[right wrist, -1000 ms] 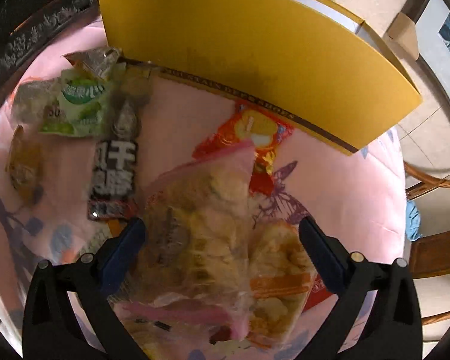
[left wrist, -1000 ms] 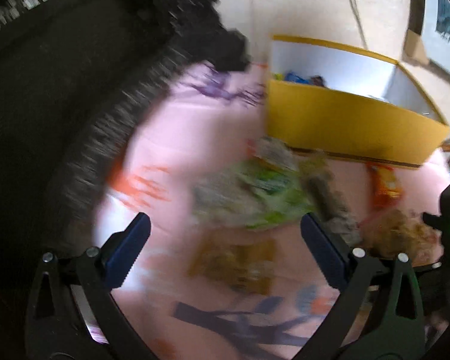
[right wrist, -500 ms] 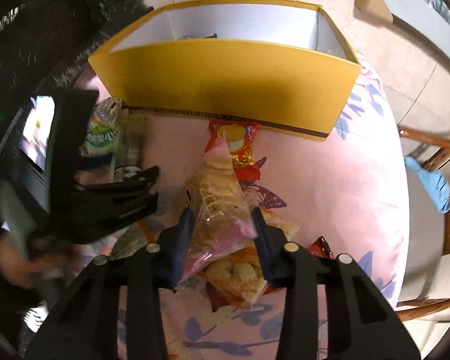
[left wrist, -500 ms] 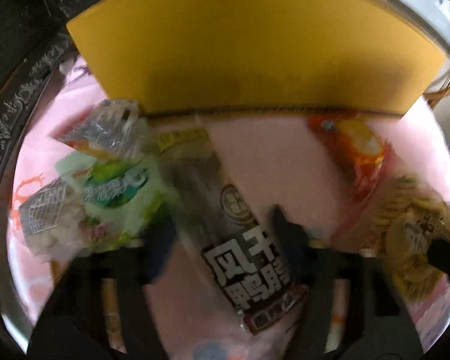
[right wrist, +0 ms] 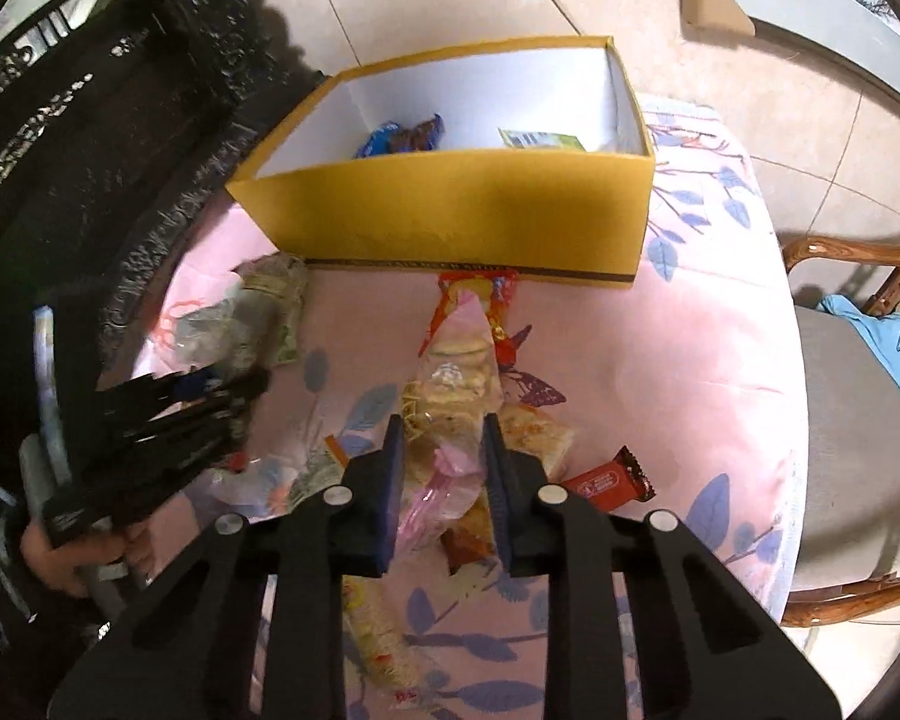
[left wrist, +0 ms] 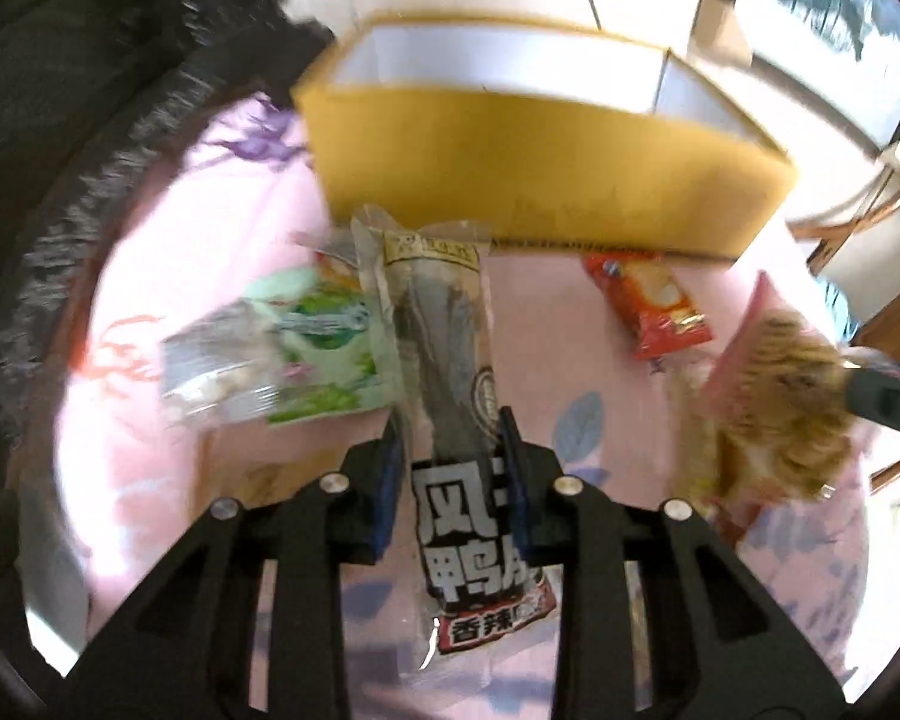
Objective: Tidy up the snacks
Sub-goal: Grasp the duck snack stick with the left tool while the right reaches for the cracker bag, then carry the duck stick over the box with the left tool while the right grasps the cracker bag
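Beyond my pink floral tablecloth (right wrist: 720, 324) I see beige floor tiles (right wrist: 426, 0), a wooden chair (right wrist: 852, 420), dark carved furniture (right wrist: 90, 120).

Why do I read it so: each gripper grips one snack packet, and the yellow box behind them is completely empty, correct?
Not quite. The yellow box is not empty: the right wrist view shows a blue-brown packet and a green packet inside. Each gripper does grip a packet.

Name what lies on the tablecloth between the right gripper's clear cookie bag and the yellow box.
In the right wrist view, a red-orange foil snack packet lies flat between the clear plastic cookie bag and the open yellow cardboard box, its far end close against the box's front wall.
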Tool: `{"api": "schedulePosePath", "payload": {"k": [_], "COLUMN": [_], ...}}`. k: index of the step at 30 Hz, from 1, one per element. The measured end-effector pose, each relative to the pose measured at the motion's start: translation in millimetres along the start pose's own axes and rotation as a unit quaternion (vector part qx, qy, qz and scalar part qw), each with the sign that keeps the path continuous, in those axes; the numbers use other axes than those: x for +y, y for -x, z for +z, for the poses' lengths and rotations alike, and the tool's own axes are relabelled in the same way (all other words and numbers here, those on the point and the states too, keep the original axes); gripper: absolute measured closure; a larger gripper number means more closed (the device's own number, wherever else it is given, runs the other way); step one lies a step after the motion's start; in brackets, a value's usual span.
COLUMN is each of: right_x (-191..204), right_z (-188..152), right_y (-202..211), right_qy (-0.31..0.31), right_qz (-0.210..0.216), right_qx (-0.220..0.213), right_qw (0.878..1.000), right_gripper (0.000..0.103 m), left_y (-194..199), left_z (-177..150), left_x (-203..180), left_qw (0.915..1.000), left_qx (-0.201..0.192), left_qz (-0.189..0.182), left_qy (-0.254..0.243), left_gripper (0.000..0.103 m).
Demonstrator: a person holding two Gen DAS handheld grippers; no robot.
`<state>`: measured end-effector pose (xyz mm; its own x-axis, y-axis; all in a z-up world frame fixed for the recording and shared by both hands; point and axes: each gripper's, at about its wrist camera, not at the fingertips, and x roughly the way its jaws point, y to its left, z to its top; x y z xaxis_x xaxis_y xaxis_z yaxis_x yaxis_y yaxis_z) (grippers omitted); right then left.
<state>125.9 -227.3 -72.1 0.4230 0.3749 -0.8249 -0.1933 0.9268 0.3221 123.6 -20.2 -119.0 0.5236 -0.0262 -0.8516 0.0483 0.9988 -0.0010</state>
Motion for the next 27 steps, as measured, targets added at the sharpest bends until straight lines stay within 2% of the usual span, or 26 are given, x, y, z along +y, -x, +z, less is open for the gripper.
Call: {"api": "schedulePosePath", "payload": {"k": [4,7,10,14,17,22,24,27], "right_x": [-7.5,-2.3,3.7,11.6,13.5,12.0,10.7,4.1], "right_z": [-3.7,1.1,8.5,20.9,30.9,46.7,56.7,74.7], "right_y": [10.9,26.8,45.1,68.6,84.4,97.1,100.2,95.8], "right_qy": [-0.032,-0.016,-0.006,0.009,0.013,0.016,0.016,0.012], "right_qz": [0.021,0.005,-0.007,-0.015,-0.017,-0.021,-0.022,-0.032], "right_qx": [-0.006,-0.025,-0.046,-0.085,-0.115,-0.141,-0.152,-0.160], "right_qw": [0.999,1.000,0.999,0.996,0.993,0.990,0.988,0.987], "right_gripper": [0.079,0.080,0.081,0.081,0.081,0.083,0.088,0.090], "left_y": [29.6,40.7,61.6,92.4,107.2,108.6,103.2,96.6], "left_z": [-7.3,-6.8,3.2,16.0,27.8,40.0,50.6,71.3], "left_x": [15.1,20.6,20.9,4.8,-0.1,-7.8,-7.8,-3.8], "left_qw": [0.9997,0.9994,0.9986,0.9956,0.9928,0.9913,0.9913,0.9892], "left_qx": [-0.021,-0.031,-0.042,-0.093,-0.119,-0.129,-0.130,-0.144], "left_qz": [-0.007,0.006,0.000,0.009,-0.007,-0.026,-0.016,-0.019], "left_qy": [0.010,0.013,0.033,-0.003,-0.010,-0.005,0.003,0.023], "left_gripper": [0.074,0.074,0.074,0.074,0.074,0.074,0.074,0.074]}}
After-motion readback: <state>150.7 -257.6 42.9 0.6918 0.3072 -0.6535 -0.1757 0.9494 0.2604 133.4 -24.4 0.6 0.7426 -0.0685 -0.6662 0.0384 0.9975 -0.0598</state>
